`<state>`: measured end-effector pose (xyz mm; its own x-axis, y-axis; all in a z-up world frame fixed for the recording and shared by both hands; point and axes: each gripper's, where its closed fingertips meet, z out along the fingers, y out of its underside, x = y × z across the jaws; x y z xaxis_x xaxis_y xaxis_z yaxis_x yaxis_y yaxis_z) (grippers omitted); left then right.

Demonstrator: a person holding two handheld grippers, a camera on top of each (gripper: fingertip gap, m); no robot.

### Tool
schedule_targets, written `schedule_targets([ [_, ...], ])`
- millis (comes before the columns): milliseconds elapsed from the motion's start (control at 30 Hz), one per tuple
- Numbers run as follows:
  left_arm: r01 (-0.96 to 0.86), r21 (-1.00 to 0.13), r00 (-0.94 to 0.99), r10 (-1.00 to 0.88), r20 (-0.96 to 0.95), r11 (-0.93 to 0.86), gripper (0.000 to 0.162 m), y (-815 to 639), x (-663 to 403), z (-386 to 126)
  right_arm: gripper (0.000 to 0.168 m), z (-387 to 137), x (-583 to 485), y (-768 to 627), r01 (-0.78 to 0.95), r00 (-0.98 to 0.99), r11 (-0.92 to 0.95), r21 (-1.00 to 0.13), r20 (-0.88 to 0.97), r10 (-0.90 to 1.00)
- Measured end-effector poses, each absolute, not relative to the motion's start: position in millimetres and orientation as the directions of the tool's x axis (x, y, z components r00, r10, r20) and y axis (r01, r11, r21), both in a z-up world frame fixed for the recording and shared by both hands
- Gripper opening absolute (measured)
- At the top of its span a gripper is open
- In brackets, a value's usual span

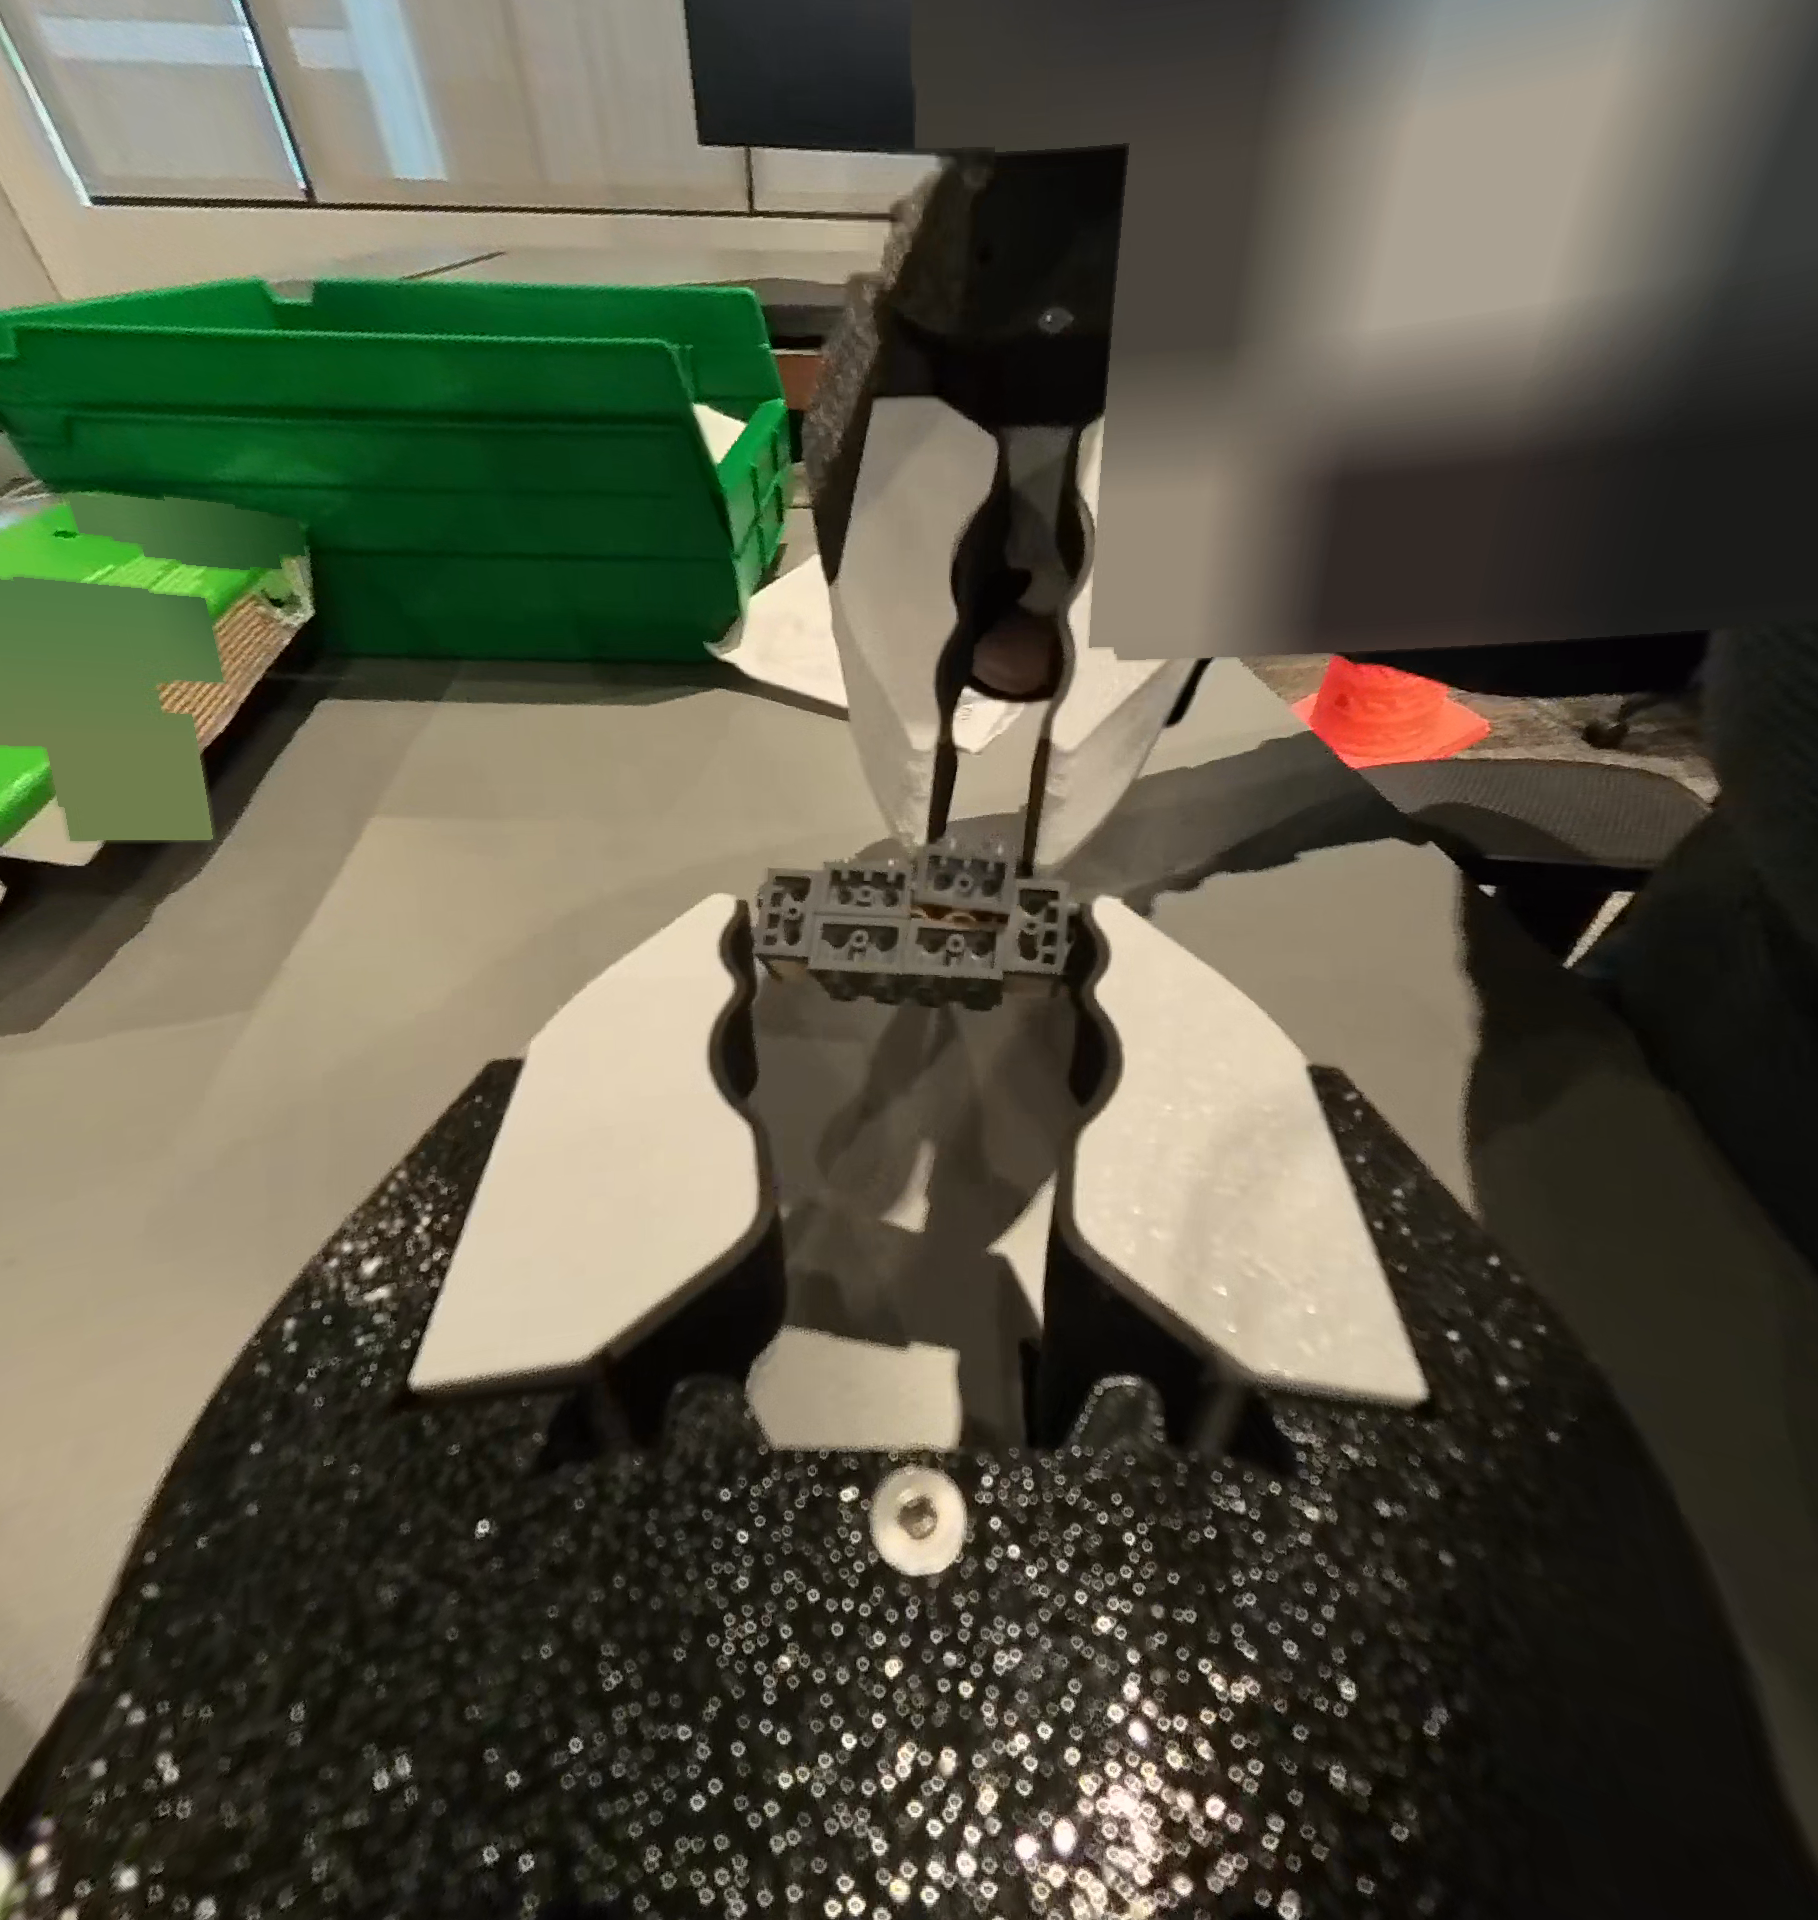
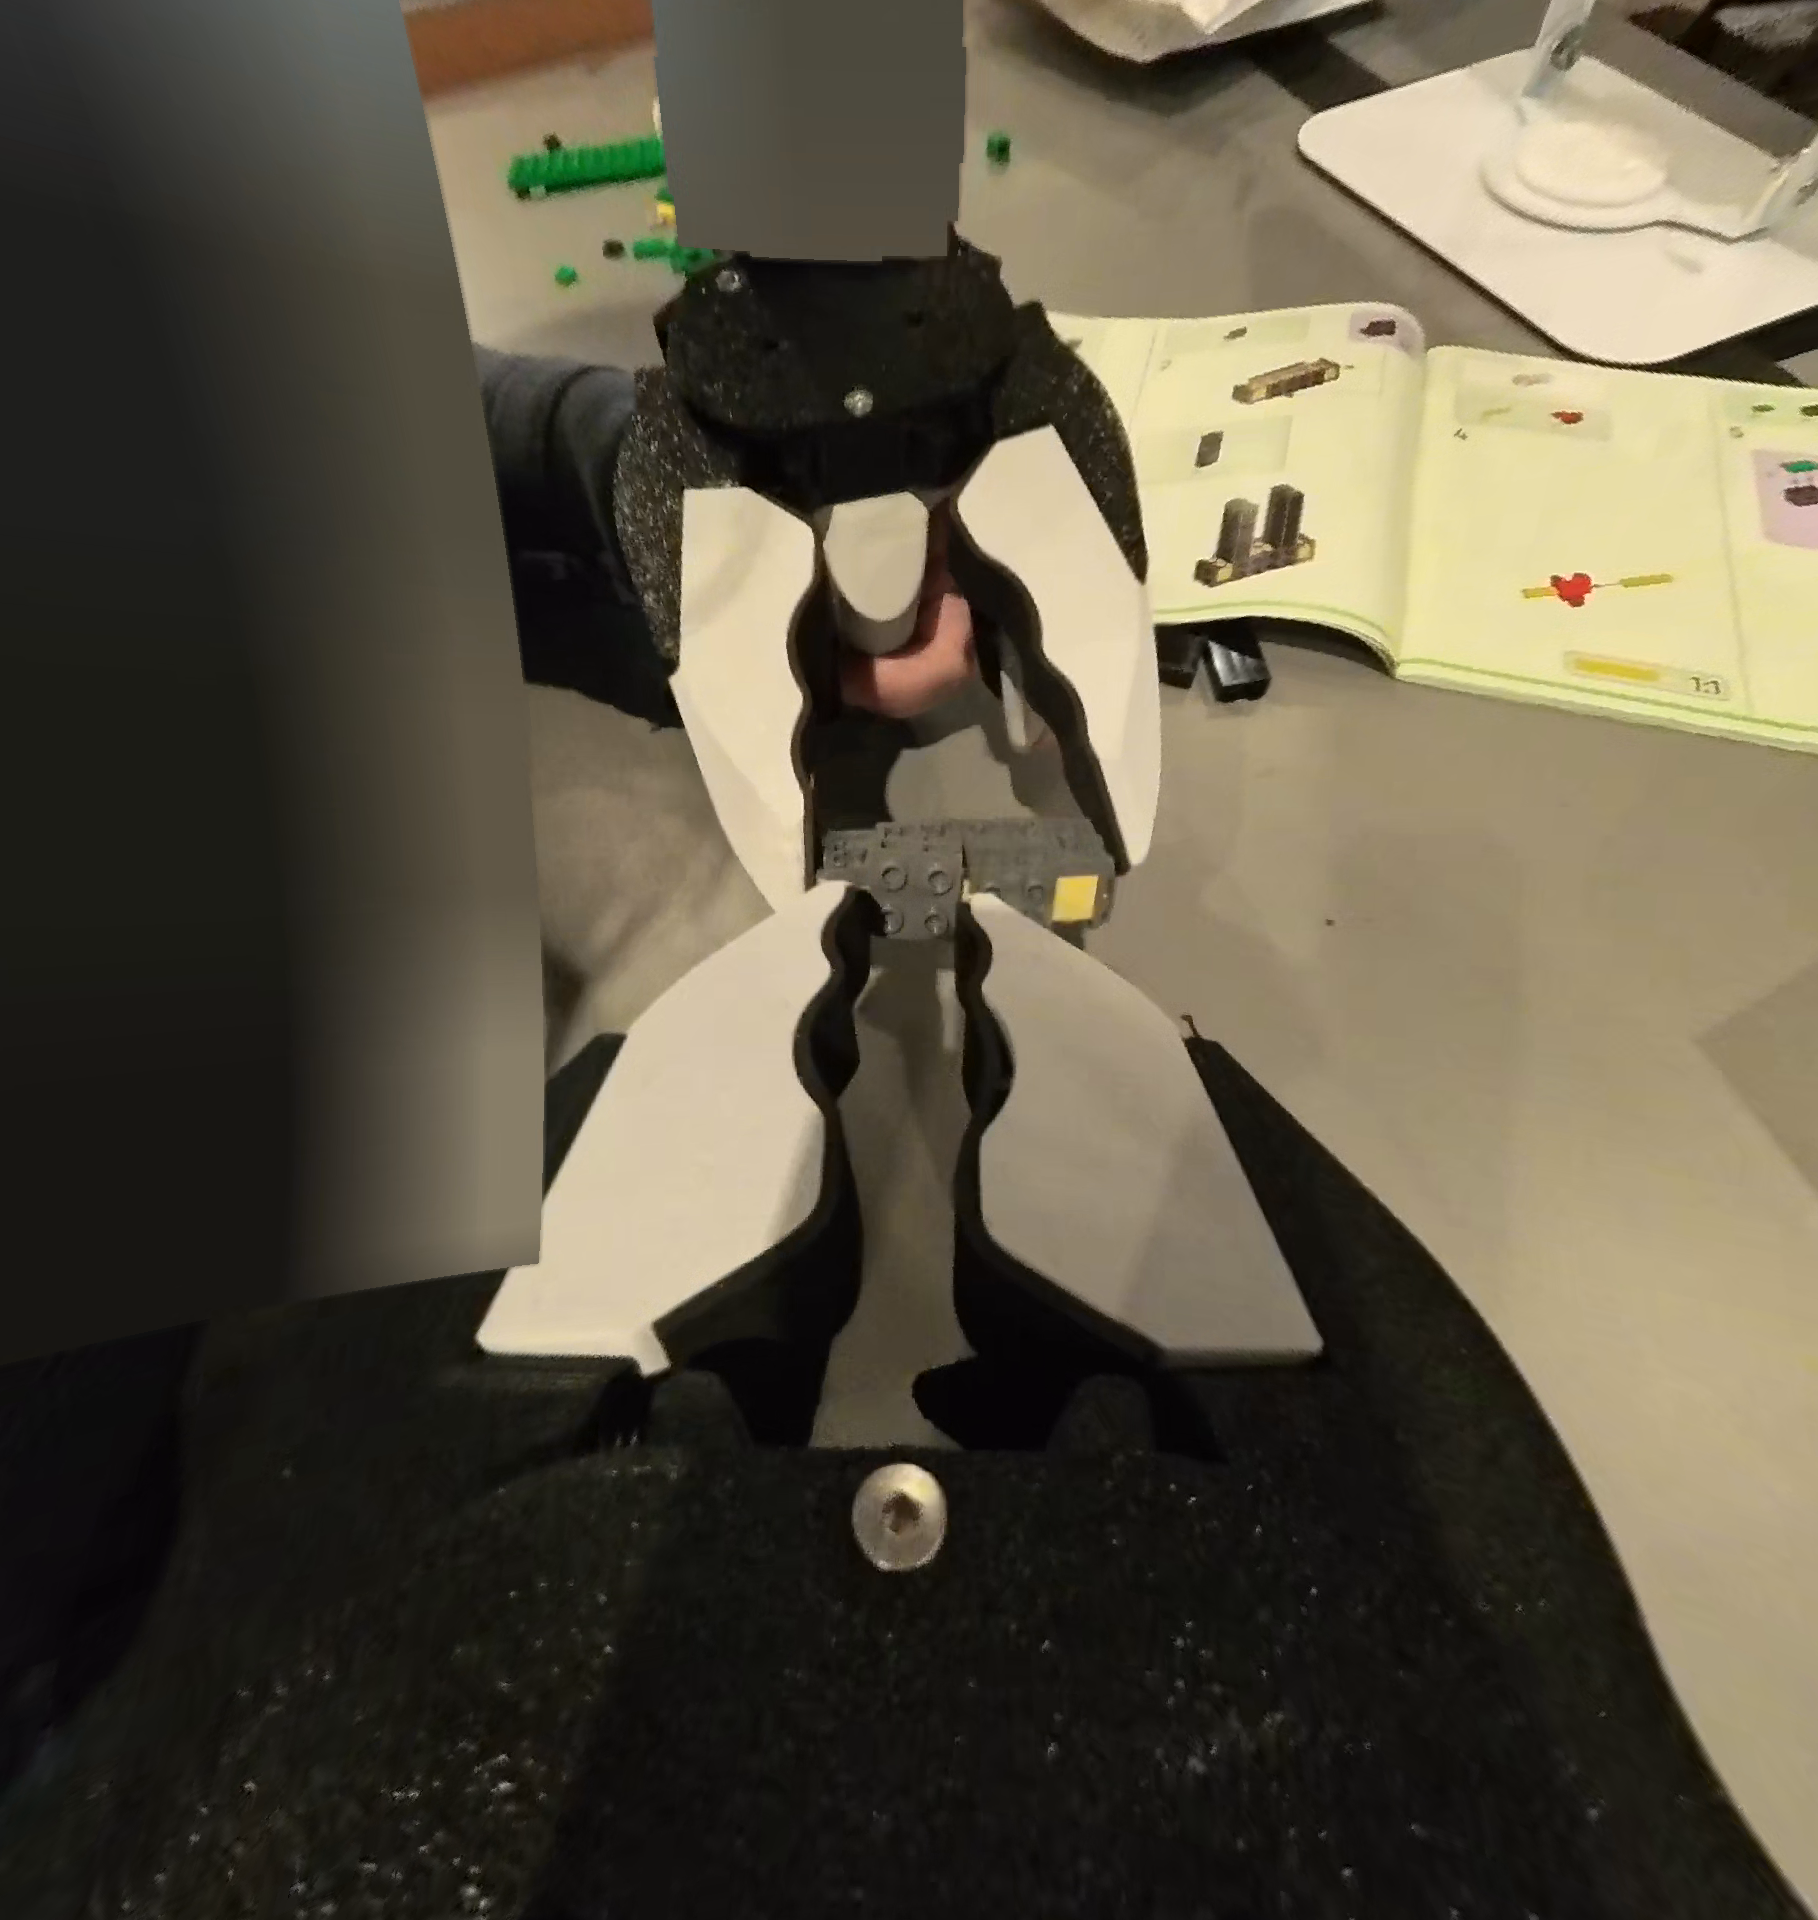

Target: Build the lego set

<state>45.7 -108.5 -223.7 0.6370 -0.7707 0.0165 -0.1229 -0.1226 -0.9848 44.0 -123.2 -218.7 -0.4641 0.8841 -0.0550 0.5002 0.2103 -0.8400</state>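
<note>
My left gripper [image 1: 915, 935] is shut on a dark grey lego assembly [image 1: 863, 951] and holds it by its two ends above the grey table. In the right wrist view this assembly [image 2: 1019, 857] shows a yellow tile [image 2: 1076, 899] at its right end, held by the left gripper [image 2: 967, 862]. My right gripper [image 2: 907, 912] is shut on a small grey studded brick [image 2: 910, 883] that touches the assembly. In the left wrist view the right gripper [image 1: 983, 842] comes from the far side, with the small brick [image 1: 962, 878] pressed on the assembly.
Stacked green bins [image 1: 417, 468] stand at the back left and an orange cone-shaped object [image 1: 1383, 707] at the right. An open instruction booklet [image 2: 1456, 520] lies on the table, with black pieces [image 2: 1232, 660] beside it, loose green bricks [image 2: 583, 166] and a white stand base [image 2: 1559, 208] farther back. Left and right tips are no more than a few centimetres apart.
</note>
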Motion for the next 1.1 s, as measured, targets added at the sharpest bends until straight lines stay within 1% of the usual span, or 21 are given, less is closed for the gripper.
schedule_targets([
  [367,-0.135,-0.983,0.615,-0.789,0.015,-0.124,0.058,-110.9,52.5,-226.3,0.015,-224.5,51.5,-123.6,0.592,-0.488,0.304,-0.746,-0.032,0.872],
  [667,-0.076,-0.992,0.629,-0.777,0.033,-0.104,0.058,-109.4,49.6,-217.1,0.015,-219.0,49.0,-121.4,0.609,-0.476,0.321,-0.726,-0.011,0.879],
  [1000,-0.097,-0.99,0.646,-0.764,0.014,-0.101,0.058,-107.7,48.2,-218.2,0.016,-219.5,47.4,-118.7,0.64,-0.451,0.33,-0.694,0.008,0.893],
  [1100,-0.094,-0.991,0.644,-0.765,0.017,-0.1,0.058,-107.9,49.1,-217.9,0.019,-218.7,47.2,-116.6,0.65,-0.436,0.323,-0.688,0.01,0.9],
])
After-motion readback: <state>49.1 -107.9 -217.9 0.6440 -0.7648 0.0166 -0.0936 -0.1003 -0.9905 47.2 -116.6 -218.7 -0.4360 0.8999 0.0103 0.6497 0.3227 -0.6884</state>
